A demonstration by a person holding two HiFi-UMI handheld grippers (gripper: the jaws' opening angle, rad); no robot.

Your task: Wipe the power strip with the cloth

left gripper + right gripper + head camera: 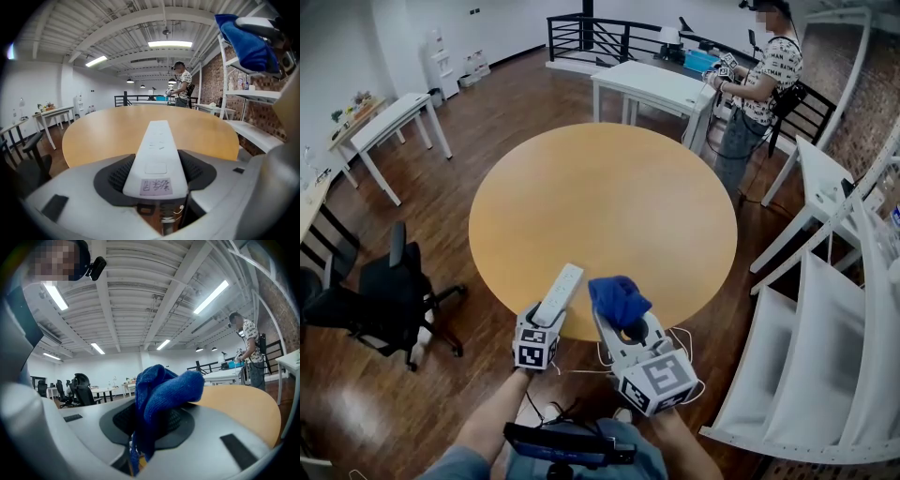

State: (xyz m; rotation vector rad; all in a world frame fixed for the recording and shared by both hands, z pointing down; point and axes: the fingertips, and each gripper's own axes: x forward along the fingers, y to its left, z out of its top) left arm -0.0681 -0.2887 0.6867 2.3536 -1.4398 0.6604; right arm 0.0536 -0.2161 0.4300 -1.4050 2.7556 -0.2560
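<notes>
Strip (559,293) is white and long, clamped at its near end between the jaws of the left gripper (548,317), with its far end reaching out over the near edge of the round wooden table (609,197). In the left gripper view the strip (157,150) runs straight away from the camera, socket face up, the dark jaw pads pressed to both of its sides and a small handwritten label (155,186) stuck on the held end (the writing is too small to read). Just beside it on the right, with a narrow gap showing in the head view, sits the blue cloth (617,300), bunched into a lump and pinched in the closed jaws of the right gripper (621,326). The right gripper view shows the cloth (161,390) bulging up out of the jaws, with one end hanging down between them. Beyond the table a person (764,84) stands at a white desk (652,86). A black office chair (384,291) is on the floor to the left, and white shelves (825,356) are to the right.
</notes>
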